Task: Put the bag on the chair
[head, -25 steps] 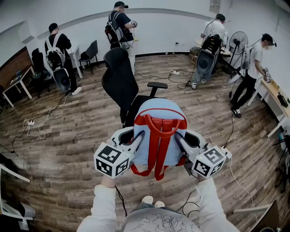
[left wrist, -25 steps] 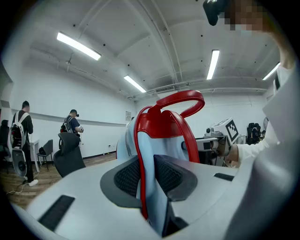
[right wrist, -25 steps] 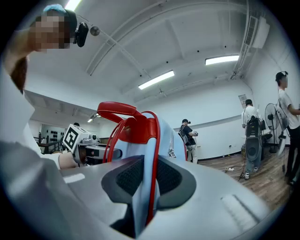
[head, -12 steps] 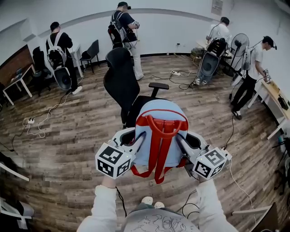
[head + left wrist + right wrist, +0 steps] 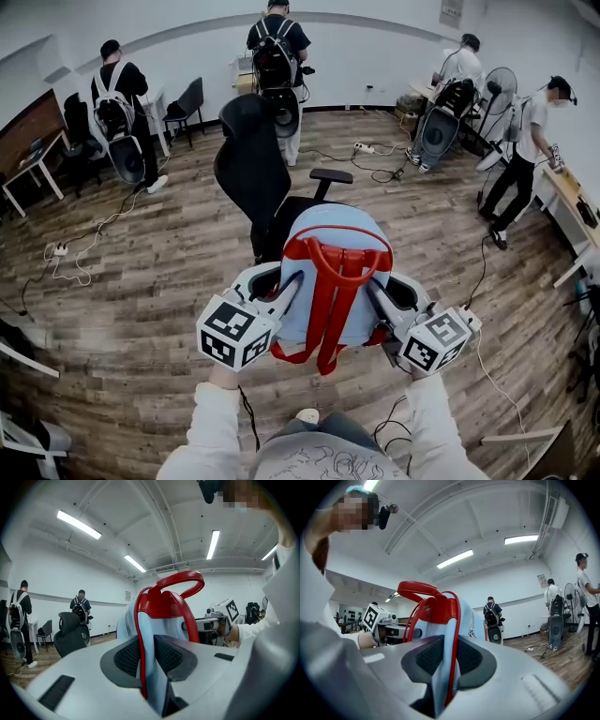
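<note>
A light blue fabric bag with red straps and a red top handle (image 5: 334, 230) hangs in the air between the two grippers, above the wooden plank floor (image 5: 141, 281) and just in front of the black high-backed office chair (image 5: 251, 164). From the head view the bag covers most of the chair's seat; only the backrest and one armrest show beyond it.

The head view shows the left gripper (image 5: 281, 287) and right gripper (image 5: 379, 291) pressed to the bag's two sides, but not how they hold it. The left gripper view does: the left gripper (image 5: 146, 657) is clamped on a red-edged blue side panel of the bag (image 5: 164, 609), with the chair (image 5: 70, 637) standing well apart behind. The right gripper view shows the right gripper (image 5: 445, 660) likewise closed on the bag's (image 5: 461, 620) other red-trimmed edge, the left gripper's marker cube (image 5: 375, 616) visible past it.

Other people with backpacks (image 5: 277, 56) stand along the far wall.
</note>
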`<state>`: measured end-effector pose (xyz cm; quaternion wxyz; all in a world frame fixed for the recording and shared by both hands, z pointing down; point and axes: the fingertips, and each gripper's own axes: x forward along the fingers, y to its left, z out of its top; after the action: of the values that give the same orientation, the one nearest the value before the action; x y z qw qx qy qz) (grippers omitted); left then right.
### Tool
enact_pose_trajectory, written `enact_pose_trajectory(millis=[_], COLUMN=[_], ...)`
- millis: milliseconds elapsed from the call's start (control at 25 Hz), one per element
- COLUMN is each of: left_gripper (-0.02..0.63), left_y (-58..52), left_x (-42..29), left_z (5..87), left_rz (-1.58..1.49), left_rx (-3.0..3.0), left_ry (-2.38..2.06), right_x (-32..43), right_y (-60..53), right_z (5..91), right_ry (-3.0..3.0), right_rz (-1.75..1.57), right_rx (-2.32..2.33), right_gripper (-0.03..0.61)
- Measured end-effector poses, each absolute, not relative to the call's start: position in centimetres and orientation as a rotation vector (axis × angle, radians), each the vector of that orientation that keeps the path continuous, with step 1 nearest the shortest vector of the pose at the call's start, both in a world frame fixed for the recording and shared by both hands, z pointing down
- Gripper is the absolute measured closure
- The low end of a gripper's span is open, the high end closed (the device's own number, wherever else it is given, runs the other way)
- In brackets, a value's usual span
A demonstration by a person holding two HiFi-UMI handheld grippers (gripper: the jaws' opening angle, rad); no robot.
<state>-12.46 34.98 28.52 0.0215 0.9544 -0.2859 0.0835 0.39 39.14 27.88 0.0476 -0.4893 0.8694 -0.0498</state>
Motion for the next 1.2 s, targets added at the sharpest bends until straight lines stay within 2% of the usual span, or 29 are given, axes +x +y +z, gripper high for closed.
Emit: enact_pose_trajectory(millis=[600, 1200], left_gripper=[0.526, 0.526], left_y=[27.1, 9.4], left_x=[-11.2, -6.0], left_z=[31.4, 30.6], left_rz=[0.287, 0.28], left_rx=[2.908, 2.884], left_ry=[-0.882, -1.047], right_x=[1.8, 7.4], right_y=[31.1, 12.2], right_z=[30.6, 30.0], right_ry=[2.666, 2.727], right_rz=[-0.219, -0.181], right_rx=[-1.506, -1.361], right_gripper=[0.499, 0.499])
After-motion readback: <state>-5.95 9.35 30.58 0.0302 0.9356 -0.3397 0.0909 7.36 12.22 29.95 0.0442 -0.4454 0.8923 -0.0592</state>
